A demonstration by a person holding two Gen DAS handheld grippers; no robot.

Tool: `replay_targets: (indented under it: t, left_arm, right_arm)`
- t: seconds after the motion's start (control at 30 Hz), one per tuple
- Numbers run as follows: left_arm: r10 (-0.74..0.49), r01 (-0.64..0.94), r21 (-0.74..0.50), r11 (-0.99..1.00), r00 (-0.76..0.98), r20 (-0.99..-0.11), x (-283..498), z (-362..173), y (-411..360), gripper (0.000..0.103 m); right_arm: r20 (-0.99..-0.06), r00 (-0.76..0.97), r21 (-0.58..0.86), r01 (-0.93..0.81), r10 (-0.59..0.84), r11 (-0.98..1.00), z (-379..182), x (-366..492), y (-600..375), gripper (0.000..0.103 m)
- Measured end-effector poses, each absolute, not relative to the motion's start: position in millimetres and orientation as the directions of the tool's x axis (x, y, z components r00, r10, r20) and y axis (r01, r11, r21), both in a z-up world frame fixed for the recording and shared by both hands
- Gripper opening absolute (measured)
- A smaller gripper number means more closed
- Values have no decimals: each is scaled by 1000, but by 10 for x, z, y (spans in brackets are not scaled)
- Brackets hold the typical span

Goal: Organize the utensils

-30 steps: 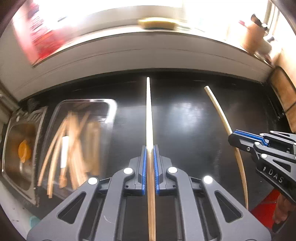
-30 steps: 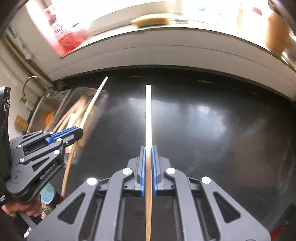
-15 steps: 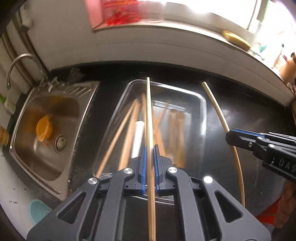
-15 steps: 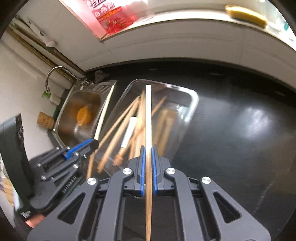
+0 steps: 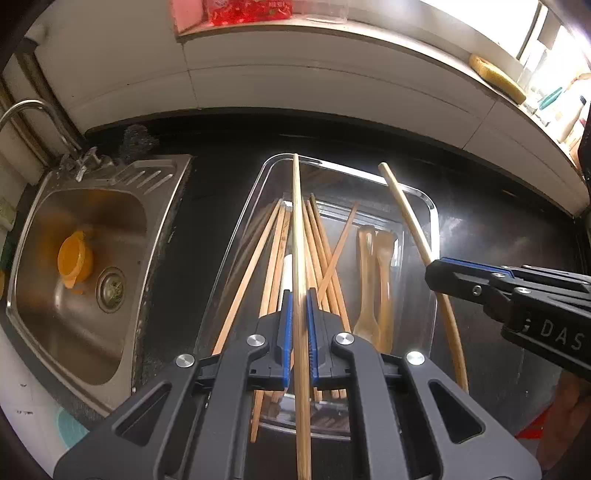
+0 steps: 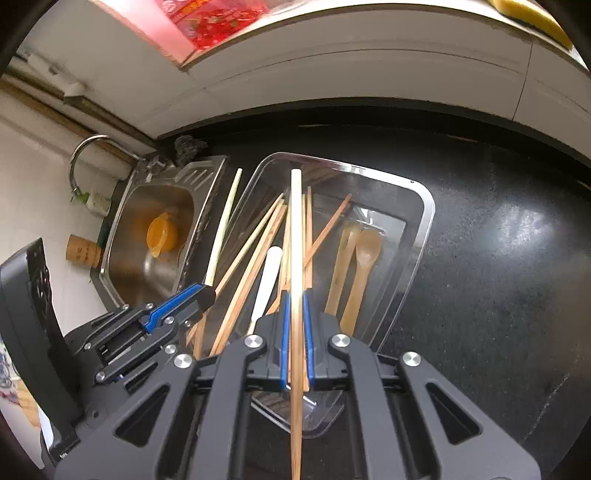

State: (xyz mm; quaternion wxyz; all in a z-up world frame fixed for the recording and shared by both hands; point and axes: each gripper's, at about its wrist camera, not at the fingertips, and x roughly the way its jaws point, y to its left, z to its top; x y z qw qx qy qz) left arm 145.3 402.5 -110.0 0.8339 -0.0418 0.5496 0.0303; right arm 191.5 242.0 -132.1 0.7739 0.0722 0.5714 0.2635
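My left gripper [image 5: 299, 295] is shut on a pale bamboo chopstick [image 5: 297, 221] that points out over a clear plastic tray [image 5: 433, 206]. My right gripper [image 6: 294, 297] is shut on a second chopstick [image 6: 296, 229], also held above the tray [image 6: 424, 199]. The tray holds several wooden chopsticks [image 6: 255, 251], two wooden spoons [image 6: 364, 258] and a white utensil [image 6: 267, 273]. Each gripper shows in the other's view: the right one [image 5: 436, 275] with its chopstick [image 5: 408, 218], the left one [image 6: 207, 293] with its chopstick [image 6: 223, 225].
The tray stands on a black countertop [image 6: 498, 258]. A steel sink [image 5: 74, 266] with an orange cup [image 5: 74, 264] lies left of the tray, with a tap [image 6: 88, 147] behind. A white tiled wall and a sill with a red packet [image 5: 243, 9] run along the back.
Both grippers have swung left from the bare black counter to above the clear tray, each still holding its chopstick. The tray and sink now fill the middle of both views.
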Motion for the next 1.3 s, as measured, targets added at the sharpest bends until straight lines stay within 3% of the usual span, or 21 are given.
replay_targets:
  t: [0.5,0.53,0.57,0.6,0.63,0.83,1.3]
  left_arm:
    - [0,-71,-26,997,343,-939,1695,-1374,4041,8]
    - [0,-72,-26,997,340,-940,1691,-1367,4044,14]
    - [9,-77,-18,997,337,-941,1688,-1360,4053,26]
    - [24,-86,-5,996,337,-941,1668,-1343,4067,74]
    - [33,-91,0,996,359,-933,1631,-1298,4085,97]
    - [-5,-121,-63,991,428,-904,1455,-1103,4177,97]
    - [17,-126,-46,991,457,-889,1211,-905,4015,97]
  right_arm:
    - [-864,175,417,-277,472,866,-1531,2238,2465,8]
    - [-858,167,435,-264,485,861,-1526,2267,2438,11]
    - [-858,171,436,-255,484,863,-1503,2287,2402,33]
    - [-857,191,429,-249,479,868,-1459,2301,2362,75]
    - [-848,225,428,-244,480,870,-1388,2314,2302,85]
    - [-816,263,466,-228,515,855,-1207,2299,2084,86]
    - [-809,279,451,-271,518,851,-1094,1903,1943,86]
